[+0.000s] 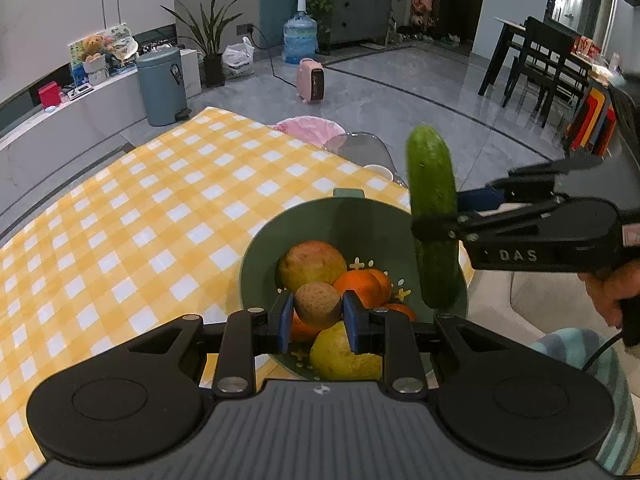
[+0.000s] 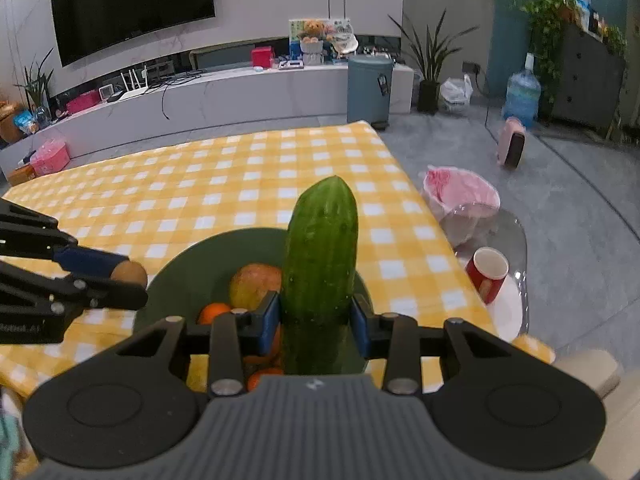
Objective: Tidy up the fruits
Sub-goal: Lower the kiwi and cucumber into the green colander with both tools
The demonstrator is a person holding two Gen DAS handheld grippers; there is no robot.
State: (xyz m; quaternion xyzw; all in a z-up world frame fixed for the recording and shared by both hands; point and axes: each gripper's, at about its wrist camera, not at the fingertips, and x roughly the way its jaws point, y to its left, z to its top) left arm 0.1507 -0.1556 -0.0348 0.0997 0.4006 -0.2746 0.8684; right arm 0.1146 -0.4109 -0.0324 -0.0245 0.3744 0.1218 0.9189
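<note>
A green bowl (image 1: pixel 256 248) stands at the near right corner of the yellow checked table and holds oranges (image 1: pixel 362 286), a reddish-yellow fruit (image 1: pixel 310 264) and a yellow pear (image 1: pixel 340 356). My left gripper (image 1: pixel 318 316) is shut on a small brown kiwi (image 1: pixel 318 306), held just above the fruit in the bowl. My right gripper (image 2: pixel 316 320) is shut on a green cucumber (image 2: pixel 322 256), which stands upright over the bowl (image 2: pixel 188 264). In the left wrist view the cucumber (image 1: pixel 434 204) hangs over the bowl's right rim. The left gripper with the kiwi (image 2: pixel 130 273) shows at the bowl's left edge.
The yellow checked cloth (image 1: pixel 140 208) stretches bare to the left and back. A red cup (image 2: pixel 488 276) stands on a glass table right of the cloth, with a pink bag-lined bin (image 2: pixel 460 196) beyond. A person's hand (image 1: pixel 608 296) holds the right gripper's handle.
</note>
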